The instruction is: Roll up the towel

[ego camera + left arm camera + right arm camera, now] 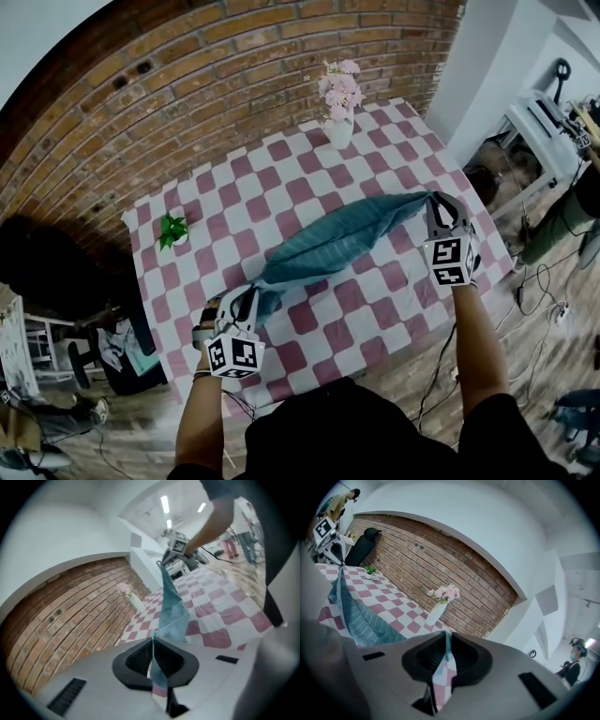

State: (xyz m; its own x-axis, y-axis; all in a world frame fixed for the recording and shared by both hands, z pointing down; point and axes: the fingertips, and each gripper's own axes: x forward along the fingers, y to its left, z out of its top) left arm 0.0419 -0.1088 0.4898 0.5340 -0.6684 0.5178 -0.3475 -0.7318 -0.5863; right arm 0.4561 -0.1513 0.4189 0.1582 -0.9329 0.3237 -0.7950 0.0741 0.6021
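A teal striped towel (328,244) hangs stretched in the air between my two grippers, above the pink-and-white checked table (309,173). My left gripper (253,298), near the table's front left, is shut on one end of it. The cloth is pinched between its pads in the left gripper view, where the towel (173,613) leads away from the left gripper (152,651) to the right gripper (171,559). My right gripper (437,201), over the table's right side, is shut on the other end. In the right gripper view the right gripper (446,644) clamps a thin edge of the towel (356,616).
A white vase of pink flowers (339,127) stands at the table's far edge by the brick wall. A small green plant (172,230) sits at the far left corner. A black chair (47,272) is left of the table. A person (562,216) stands at the right, with cables on the floor.
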